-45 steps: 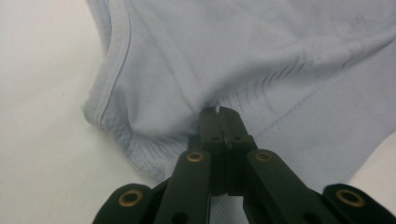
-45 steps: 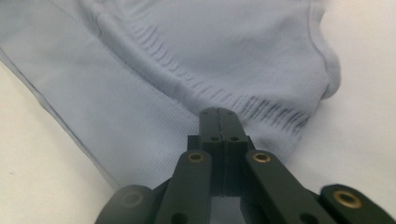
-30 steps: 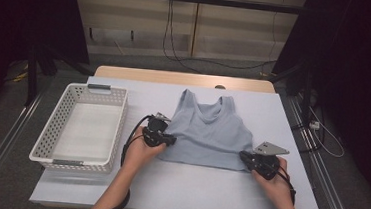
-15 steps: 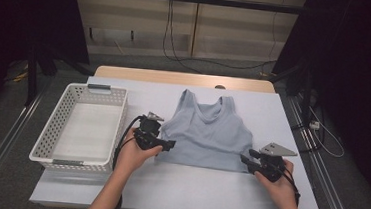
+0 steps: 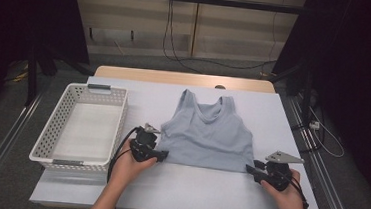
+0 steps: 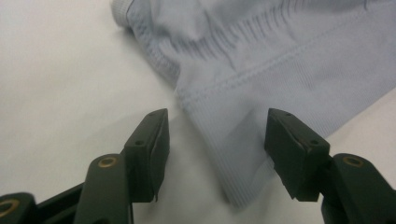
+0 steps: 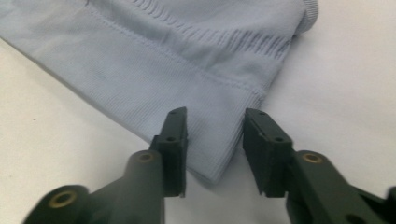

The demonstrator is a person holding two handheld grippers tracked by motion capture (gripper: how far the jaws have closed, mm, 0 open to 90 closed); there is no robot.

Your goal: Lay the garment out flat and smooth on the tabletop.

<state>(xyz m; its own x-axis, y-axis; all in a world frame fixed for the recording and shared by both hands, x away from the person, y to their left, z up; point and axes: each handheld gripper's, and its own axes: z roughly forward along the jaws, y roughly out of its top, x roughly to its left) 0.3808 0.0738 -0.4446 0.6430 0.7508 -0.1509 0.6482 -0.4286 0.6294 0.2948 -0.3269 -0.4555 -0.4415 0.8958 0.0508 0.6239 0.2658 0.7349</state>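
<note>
Straddling hem corners, both grippers stood part open, gripping nothing.
Left gripper [image 6: 212,154] and right gripper [image 7: 215,149] had just narrowed; tank top [image 5: 207,136] folds blurred beyond.

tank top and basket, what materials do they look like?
Tank top: pale blue stretch knit, matte; ribbed hem band and stitched seam show, probably a cotton or synthetic blend. Basket: white moulded plastic by the look, walls perforated in a regular grid, slight sheen.

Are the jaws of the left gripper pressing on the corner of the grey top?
Apart. In the left gripper view, the left gripper straddles the grey top corner, with gaps visible beside both pads.
</note>
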